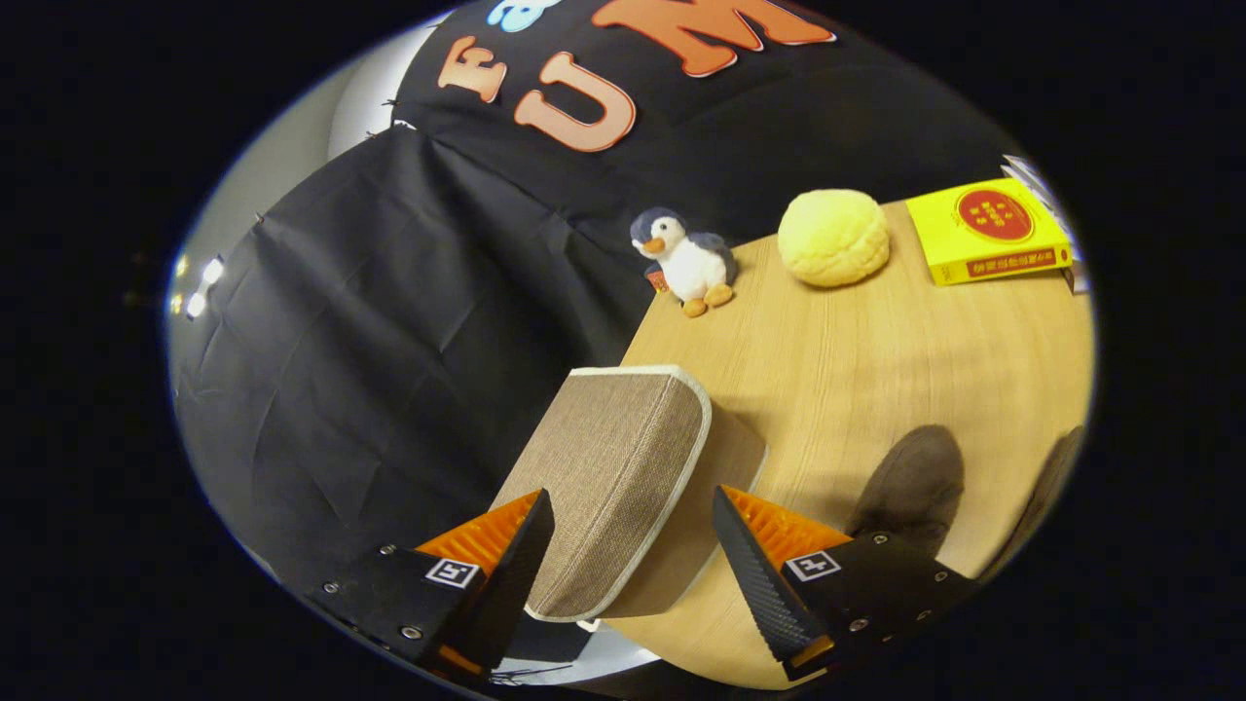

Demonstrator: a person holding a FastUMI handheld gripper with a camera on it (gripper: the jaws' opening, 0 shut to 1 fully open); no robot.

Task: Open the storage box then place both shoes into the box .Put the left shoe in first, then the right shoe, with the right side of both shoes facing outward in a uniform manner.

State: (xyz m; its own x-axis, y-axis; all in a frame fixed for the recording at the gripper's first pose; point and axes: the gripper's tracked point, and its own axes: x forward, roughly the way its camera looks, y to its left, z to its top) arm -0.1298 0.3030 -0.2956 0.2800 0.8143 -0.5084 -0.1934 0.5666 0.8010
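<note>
A beige fabric storage box [715,487] stands on the wooden table [876,350] at its near corner. Its lid [613,477], trimmed in white, is raised and tilted, and lies between my two fingers. My gripper [633,511] is open around the lid's lower part; the left finger sits close to the lid, the right finger stands clear of it with a gap. To the right of the box, beyond the right finger, lies a dark brown shoe [910,487]. A second dark shoe [1056,482] shows partly further right.
At the table's far side stand a small plush penguin [686,261], a round yellow bun-shaped toy [833,237] and a yellow box [988,232]. Black cloth hangs to the left of the table.
</note>
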